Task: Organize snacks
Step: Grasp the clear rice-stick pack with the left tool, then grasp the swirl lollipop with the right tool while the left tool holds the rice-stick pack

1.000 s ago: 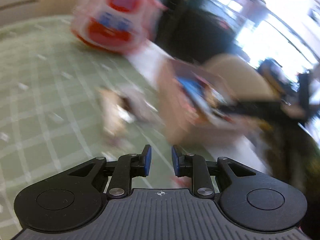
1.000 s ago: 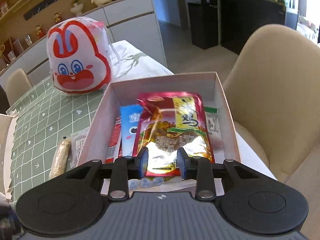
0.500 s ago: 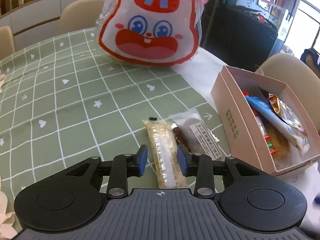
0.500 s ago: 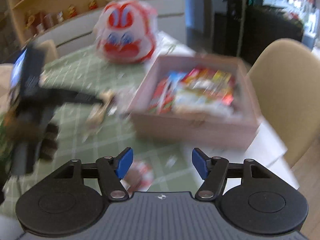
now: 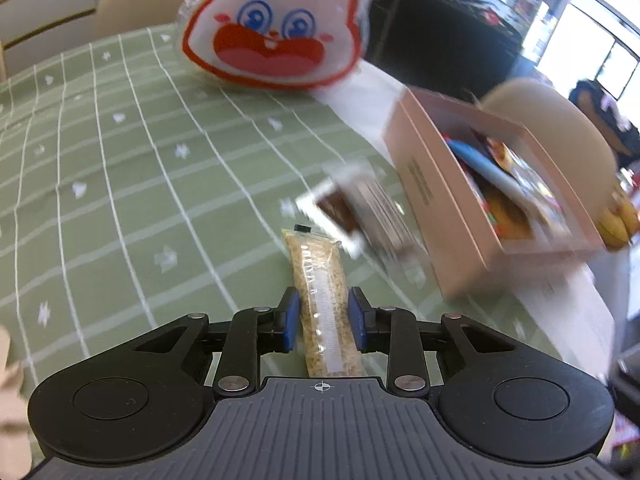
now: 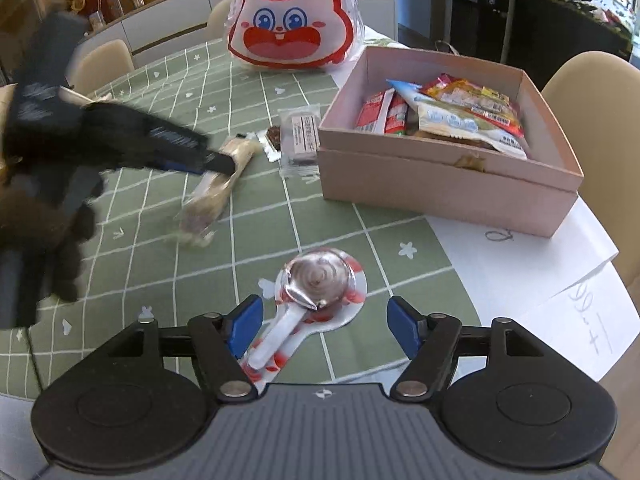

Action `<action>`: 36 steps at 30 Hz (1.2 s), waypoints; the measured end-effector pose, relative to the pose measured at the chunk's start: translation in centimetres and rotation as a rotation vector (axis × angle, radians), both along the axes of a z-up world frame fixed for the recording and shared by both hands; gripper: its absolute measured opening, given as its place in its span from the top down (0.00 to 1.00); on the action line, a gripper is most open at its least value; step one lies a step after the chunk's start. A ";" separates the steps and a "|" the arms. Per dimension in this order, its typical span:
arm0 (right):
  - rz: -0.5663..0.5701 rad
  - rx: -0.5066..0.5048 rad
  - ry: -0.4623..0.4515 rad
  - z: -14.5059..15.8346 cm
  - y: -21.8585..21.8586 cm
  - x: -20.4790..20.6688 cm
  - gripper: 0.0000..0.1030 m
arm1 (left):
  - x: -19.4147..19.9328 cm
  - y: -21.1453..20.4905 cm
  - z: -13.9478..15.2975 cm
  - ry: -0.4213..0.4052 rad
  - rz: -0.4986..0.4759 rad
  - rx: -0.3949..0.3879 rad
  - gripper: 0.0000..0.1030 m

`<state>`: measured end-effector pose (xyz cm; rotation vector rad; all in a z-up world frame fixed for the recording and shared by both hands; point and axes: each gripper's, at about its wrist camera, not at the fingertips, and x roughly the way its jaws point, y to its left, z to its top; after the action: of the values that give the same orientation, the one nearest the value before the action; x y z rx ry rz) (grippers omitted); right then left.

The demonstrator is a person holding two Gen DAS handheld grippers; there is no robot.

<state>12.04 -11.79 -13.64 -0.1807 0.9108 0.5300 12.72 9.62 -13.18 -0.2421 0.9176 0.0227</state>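
My left gripper (image 5: 323, 324) is shut on a long clear pack of grain snack (image 5: 322, 300) and holds it above the green table; the pack also shows in the right wrist view (image 6: 218, 184). A brown snack pack (image 5: 352, 212) lies beside the pink box (image 5: 432, 200), which holds several snack packets (image 6: 452, 112). My right gripper (image 6: 322, 328) is open over a wrapped lollipop (image 6: 320, 284) on the table, its fingers either side of it.
A big rabbit-face bag (image 6: 294, 20) stands at the table's far side. White papers (image 6: 568, 272) lie under and right of the box. Beige chairs (image 6: 600, 120) stand around the table with the green grid cloth (image 5: 120, 160).
My left gripper closed on the grain snack pack and lifted it. My right gripper backed away from the box and steadied low over the lollipop, jaws wide.
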 end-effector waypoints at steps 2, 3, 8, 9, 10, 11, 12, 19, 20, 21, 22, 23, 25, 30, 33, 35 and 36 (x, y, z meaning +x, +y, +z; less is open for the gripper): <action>-0.007 -0.007 0.007 -0.5 -0.2 -0.3 0.33 | -1.6 -0.3 0.2 0.016 -0.023 0.004 0.70; -0.012 -0.008 0.013 -0.7 -0.2 -0.3 0.32 | -2.3 -0.3 0.2 0.024 -0.030 0.007 0.70; -0.034 0.010 0.037 -1.4 -0.5 -0.4 0.26 | -5.1 -0.3 0.4 0.059 -0.042 0.006 0.69; -0.035 0.014 0.038 -1.5 -0.4 -0.4 0.24 | -5.3 -0.3 0.3 0.072 -0.044 -0.003 0.68; -0.035 0.019 0.039 -1.5 -0.4 -0.4 0.20 | -5.6 -0.3 0.0 0.095 -0.048 -0.017 0.68; -0.033 0.026 0.041 -1.5 -0.5 -0.5 0.18 | -5.7 -0.3 -0.4 0.121 -0.054 -0.027 0.68; -0.032 0.033 0.042 -1.6 -0.4 -0.5 0.15 | -6.0 -0.5 -0.5 0.106 -0.057 -0.018 0.67; -0.036 0.064 0.057 -2.0 0.1 -0.5 0.00 | -6.1 -0.8 -0.6 0.096 -0.064 -0.007 0.68; -0.038 0.067 0.057 -2.0 0.1 -0.5 0.00 | -6.1 -0.8 -0.6 0.094 -0.069 -0.003 0.68; -0.040 0.069 0.058 -2.0 0.0 -0.5 0.00 | -6.1 -0.8 -0.6 0.093 -0.069 -0.003 0.68; -0.041 0.069 0.061 -1.9 0.1 -0.5 0.00 | -6.2 -0.8 -0.7 0.091 -0.064 -0.008 0.68; -0.036 0.066 0.064 -1.9 0.1 -0.4 0.00 | -6.2 -0.7 -0.7 0.090 -0.056 -0.015 0.68; -0.015 0.042 0.070 -1.8 0.4 -0.3 0.01 | -6.3 -0.6 -0.7 0.088 -0.042 -0.028 0.68; 0.020 -0.038 -0.005 -1.8 1.3 -0.6 0.09 | -6.6 -0.6 -0.7 0.077 -0.056 -0.011 0.68; 0.009 -0.107 -0.062 -1.9 1.0 -0.9 0.09 | -6.8 -0.6 -0.7 0.065 -0.053 -0.009 0.68; -0.001 -0.121 -0.077 -1.8 0.4 -1.0 0.09 | -6.9 -0.6 -0.7 0.058 -0.048 -0.011 0.68; -0.009 -0.123 -0.083 -1.8 0.0 -1.0 0.10 | -7.0 -0.6 -0.7 0.054 -0.045 -0.012 0.68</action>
<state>11.08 -11.81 -15.41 -0.3076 0.8634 0.4555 5.72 9.01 -13.91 -0.2329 0.9769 -0.0180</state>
